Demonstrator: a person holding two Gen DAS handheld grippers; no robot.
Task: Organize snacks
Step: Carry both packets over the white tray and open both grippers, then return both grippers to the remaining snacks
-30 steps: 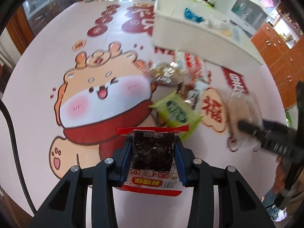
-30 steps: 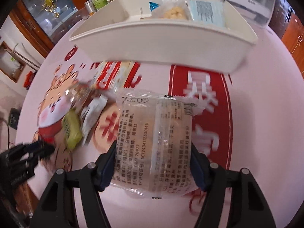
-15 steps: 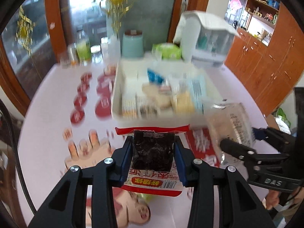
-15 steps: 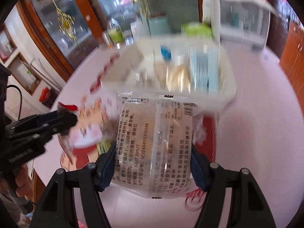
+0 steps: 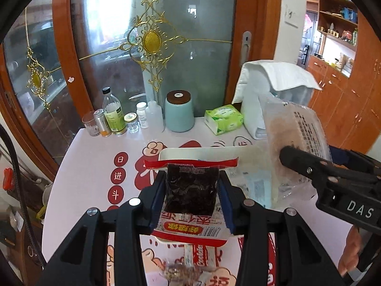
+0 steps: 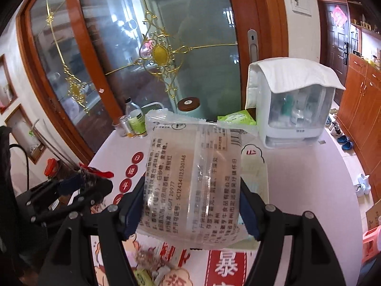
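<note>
My left gripper (image 5: 191, 183) pinches a dark snack packet (image 5: 190, 195) with a red edge, and its jaws are opening slightly. The packet hangs above the near rim of the white tray (image 5: 190, 153). My right gripper (image 6: 193, 202) squeezes a clear bun packet (image 6: 190, 166) by its sides while its jaws also open a little. In the left wrist view that bun packet (image 5: 293, 131) hovers over the tray's right part, gripped by a black finger (image 5: 300, 164). The right wrist view shows the left gripper (image 6: 90, 186) low on the left.
Bottles and jars (image 5: 114, 116), a teal canister (image 5: 179, 112), a green tissue pack (image 5: 223, 119) and a cloth-covered white box (image 5: 273, 95) line the table's far edge before a glass door. Loose snacks (image 5: 190, 269) lie on the printed tablecloth below the grippers.
Both grippers have risen from the table with their packets and travelled toward the tray. The views now look over the tray to the far edge instead of down at the tablecloth.
</note>
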